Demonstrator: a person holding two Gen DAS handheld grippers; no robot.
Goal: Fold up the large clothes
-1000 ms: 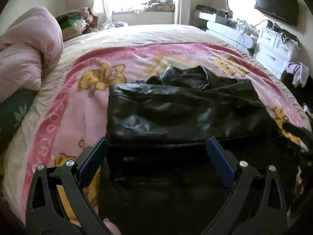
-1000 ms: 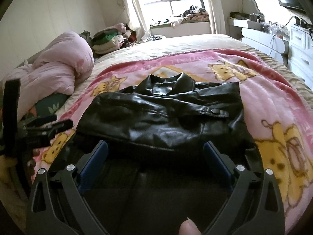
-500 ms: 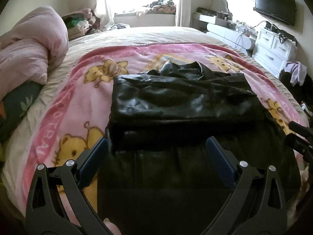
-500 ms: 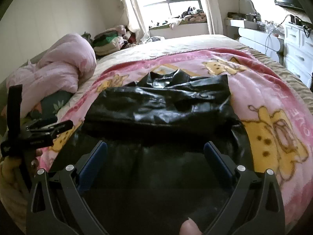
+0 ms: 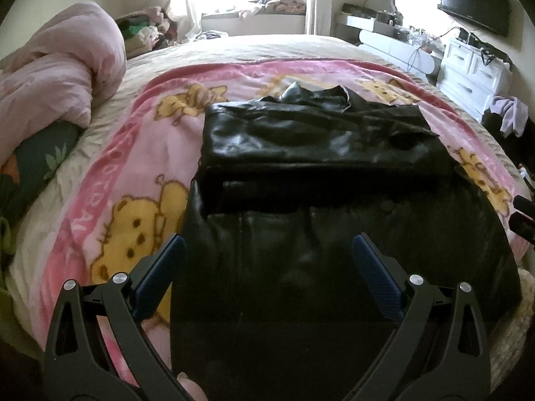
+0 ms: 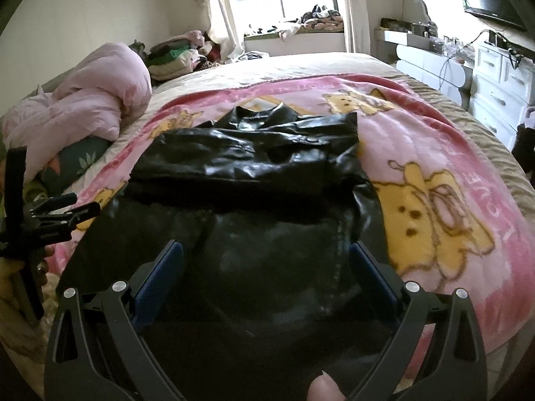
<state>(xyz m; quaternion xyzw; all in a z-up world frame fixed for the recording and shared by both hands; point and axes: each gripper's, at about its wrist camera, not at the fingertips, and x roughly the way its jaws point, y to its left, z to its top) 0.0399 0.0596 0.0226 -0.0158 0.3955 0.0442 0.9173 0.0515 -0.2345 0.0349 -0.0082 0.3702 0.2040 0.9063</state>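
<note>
I hold the left gripper (image 5: 267, 264) and right gripper (image 6: 265, 267), jaws wide and empty, above the near hem of a black leather jacket (image 5: 311, 140) on the pink cartoon blanket (image 6: 434, 180).

A bright window (image 6: 301, 10) lights pale walls, a white dresser (image 5: 474, 70) and a wall-mounted television (image 5: 474, 0).
</note>
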